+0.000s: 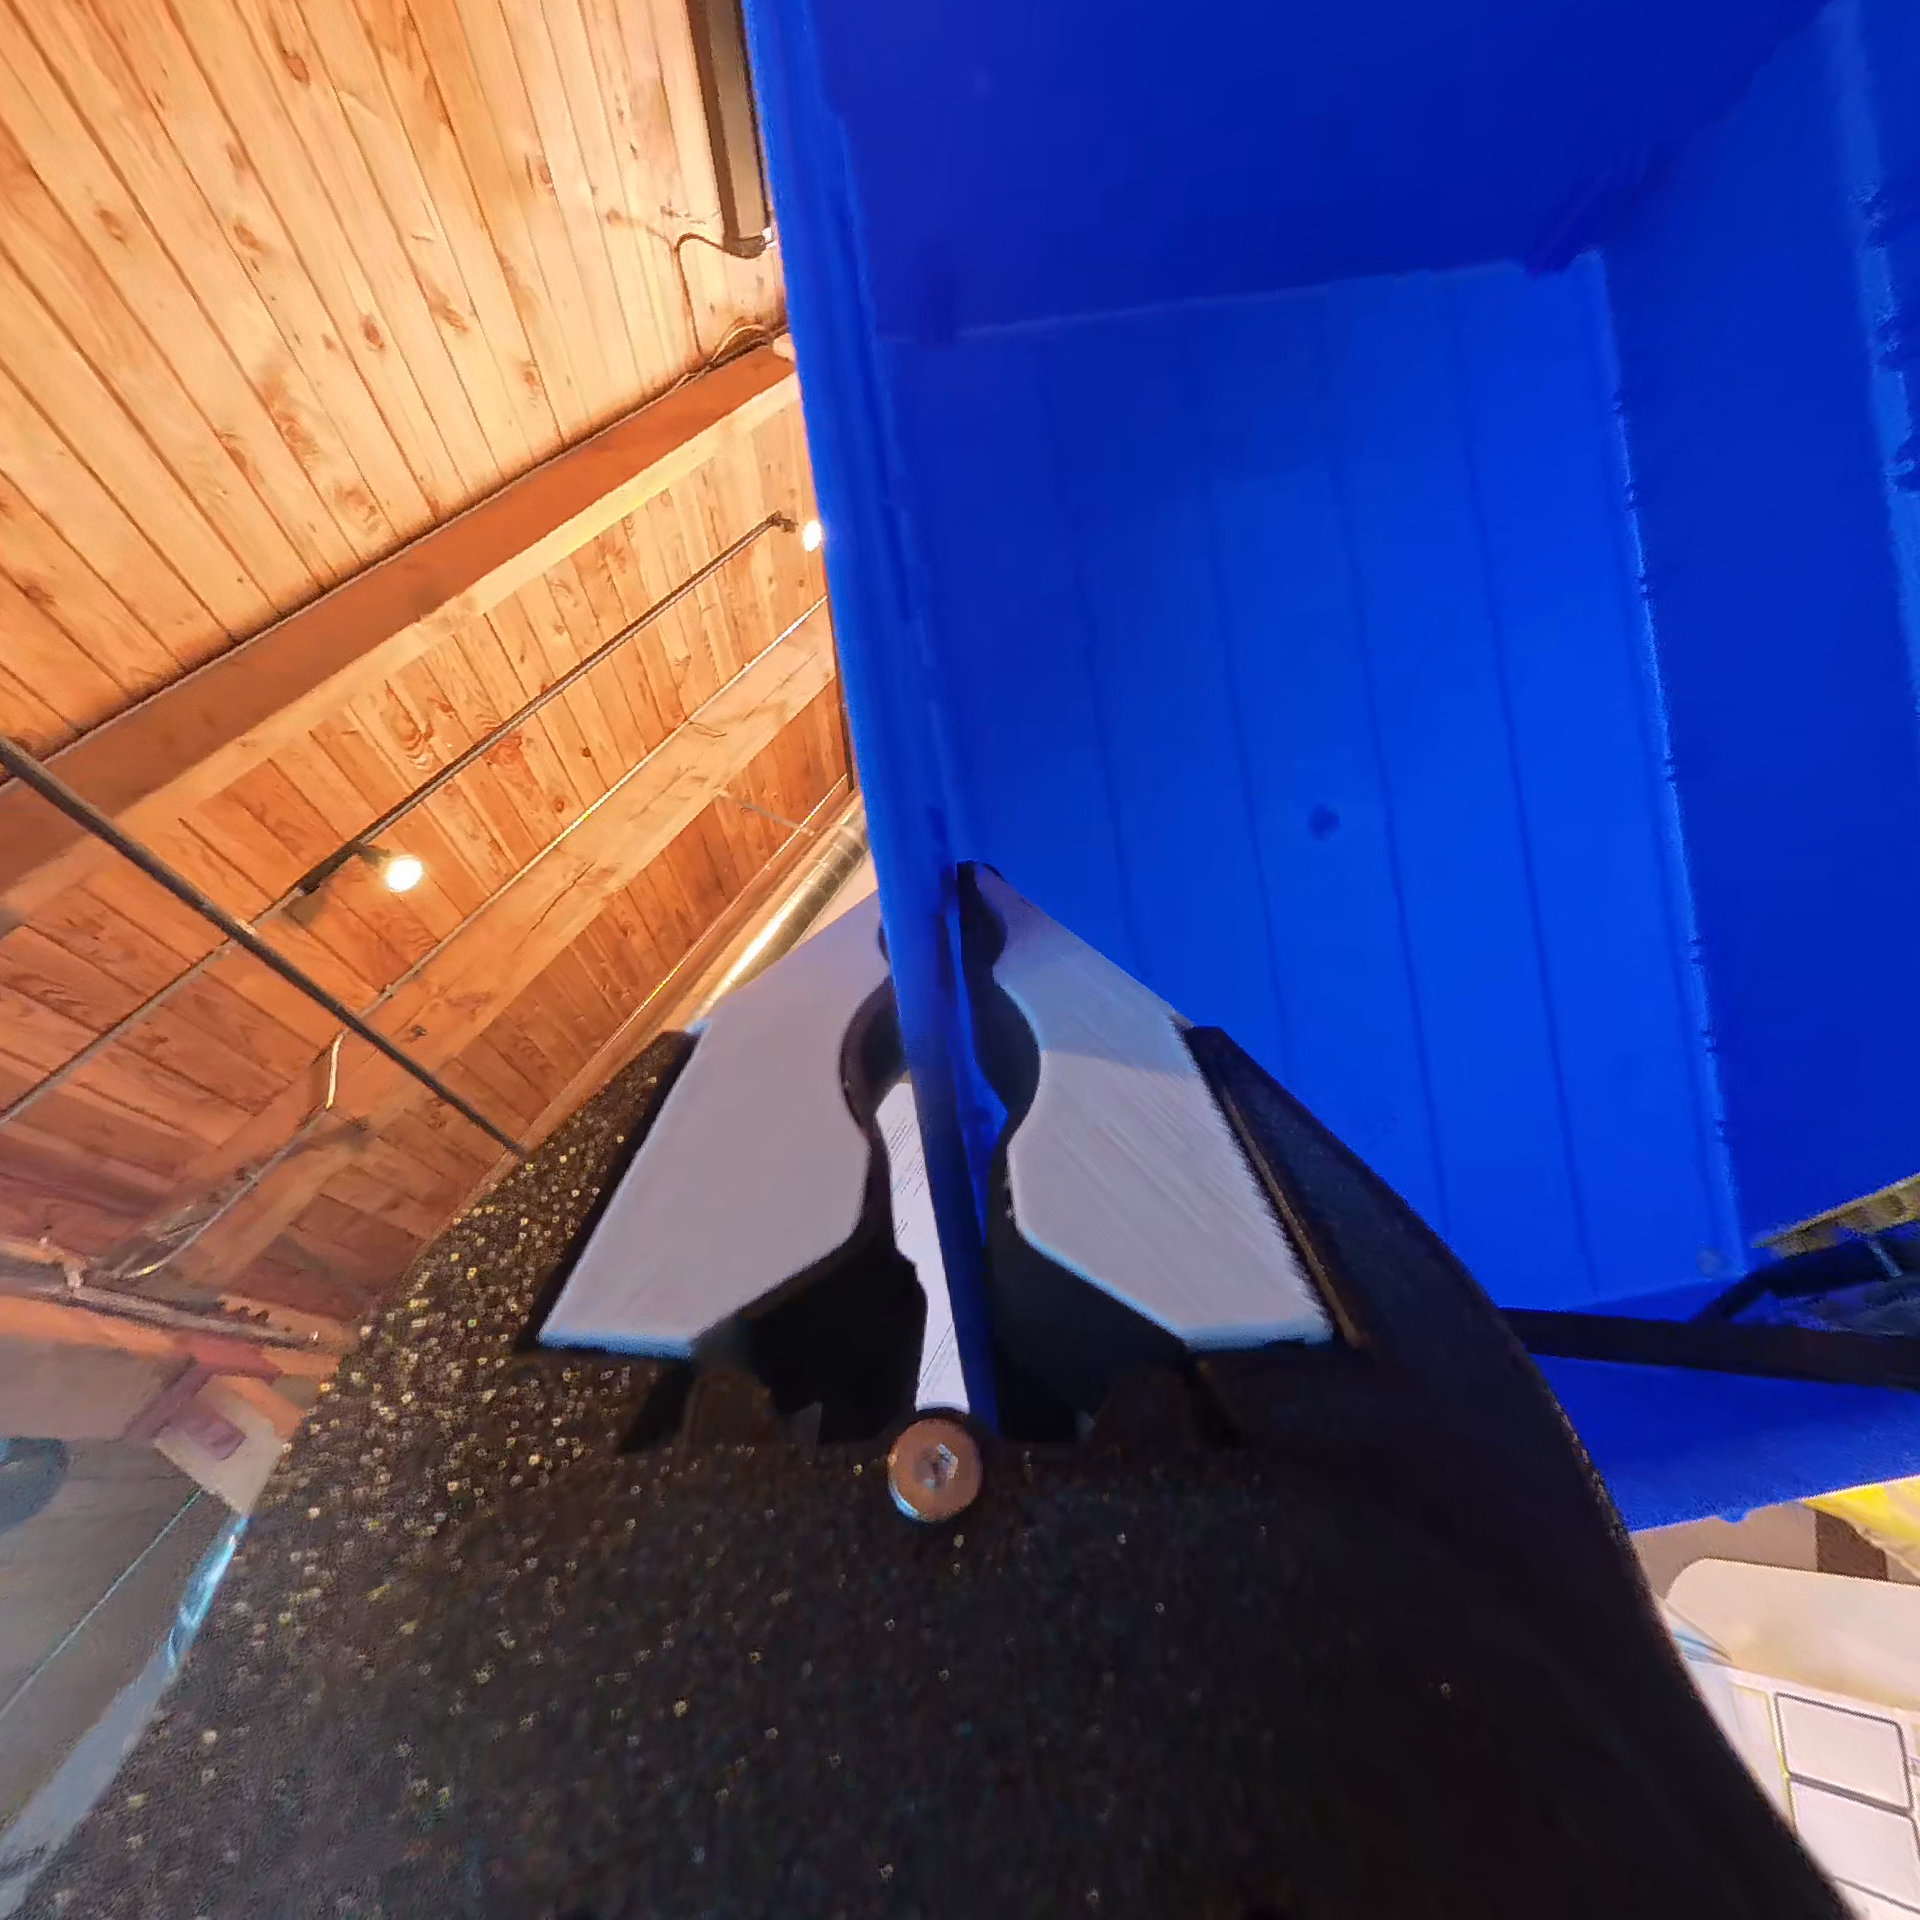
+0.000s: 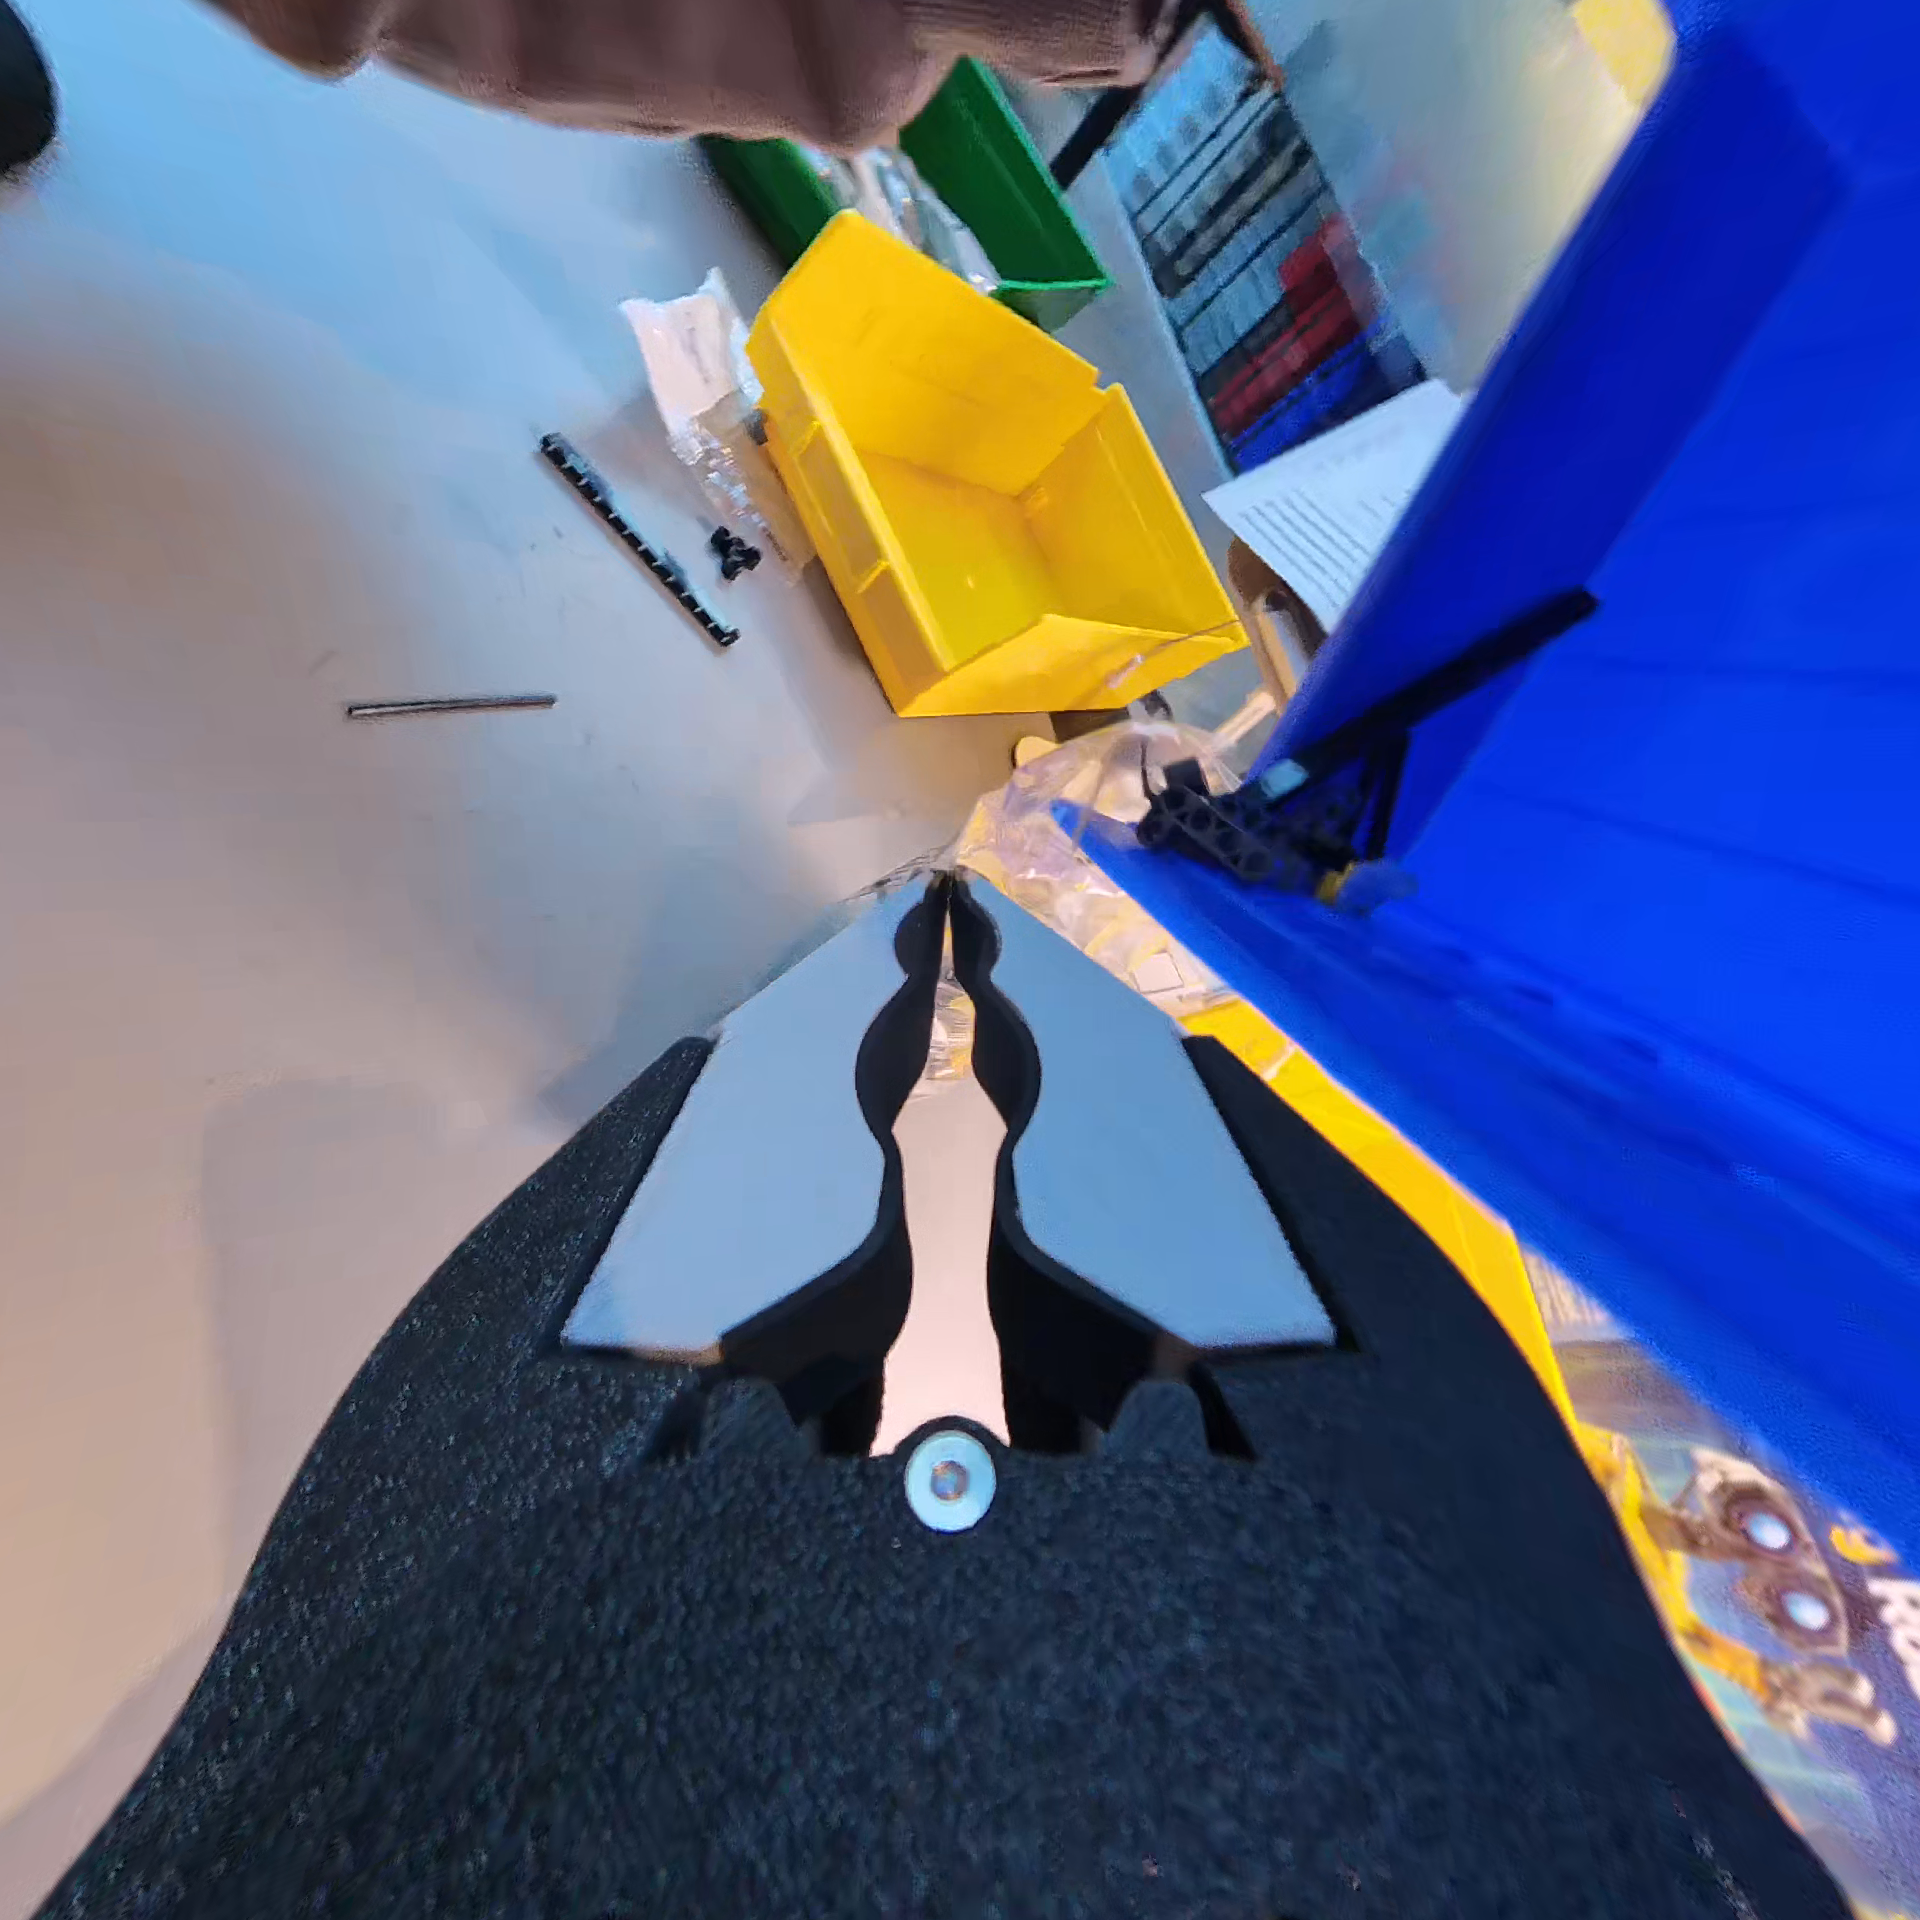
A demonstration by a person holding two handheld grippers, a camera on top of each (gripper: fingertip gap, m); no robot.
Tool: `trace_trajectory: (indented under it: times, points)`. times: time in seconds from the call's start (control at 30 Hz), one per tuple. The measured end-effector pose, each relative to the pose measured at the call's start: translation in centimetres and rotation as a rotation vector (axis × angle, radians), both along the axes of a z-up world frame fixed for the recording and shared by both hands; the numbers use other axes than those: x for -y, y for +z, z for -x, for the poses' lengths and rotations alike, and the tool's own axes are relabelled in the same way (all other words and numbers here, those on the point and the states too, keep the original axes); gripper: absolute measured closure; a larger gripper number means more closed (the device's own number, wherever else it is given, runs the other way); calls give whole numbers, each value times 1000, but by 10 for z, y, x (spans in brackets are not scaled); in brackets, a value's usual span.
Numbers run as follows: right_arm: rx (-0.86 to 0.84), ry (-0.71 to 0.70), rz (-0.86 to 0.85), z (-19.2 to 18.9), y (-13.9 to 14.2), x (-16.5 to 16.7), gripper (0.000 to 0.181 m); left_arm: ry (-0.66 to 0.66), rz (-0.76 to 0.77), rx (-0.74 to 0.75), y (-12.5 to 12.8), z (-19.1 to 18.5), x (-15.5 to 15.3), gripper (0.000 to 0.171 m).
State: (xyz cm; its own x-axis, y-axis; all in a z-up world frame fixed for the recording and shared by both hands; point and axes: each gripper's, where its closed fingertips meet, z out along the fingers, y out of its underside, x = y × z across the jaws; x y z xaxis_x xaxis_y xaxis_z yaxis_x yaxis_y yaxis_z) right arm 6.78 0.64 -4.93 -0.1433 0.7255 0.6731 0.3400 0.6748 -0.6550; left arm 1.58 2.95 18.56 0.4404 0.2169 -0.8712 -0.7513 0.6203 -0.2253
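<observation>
bins: 1 blue bin point(image 2: 1662, 935), 1 yellow bin point(image 2: 997, 499), 1 green bin point(image 2: 997, 197) | black toothed strip point(image 2: 636, 540): 1 | thin metal rod point(image 2: 449, 707): 1 | grippers: 2

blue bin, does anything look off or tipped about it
Yes. The blue bin is tipped steeply, its wall pinched in the left gripper, so black parts slide to its low lip above clear bags. The right gripper is shut, holding nothing.
</observation>
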Motion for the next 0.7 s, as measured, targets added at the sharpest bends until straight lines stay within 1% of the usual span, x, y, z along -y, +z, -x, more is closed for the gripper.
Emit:
trace_trajectory:
  times: [0.07,0.13,0.2,0.37,0.57,0.7]
  points:
    - [-56,-37,25,-4,6,-10,181,24,-37,49,3,7,3,170]
    - [-109,-89,27,-4,10,-20,181,14,-36,94,-1,6,3,170]
    - [-134,-146,33,-2,9,-29,181,26,-46,94,-7,3,2,170]
    - [-169,-147,39,-3,7,-25,181,35,-73,151,0,1,-6,170]
    - [-169,-142,35,-4,5,-21,181,1,-58,155,-10,-14,-15,170]
    - [-164,-129,9,-5,4,-20,181,0,-92,173,-7,-4,-3,170]
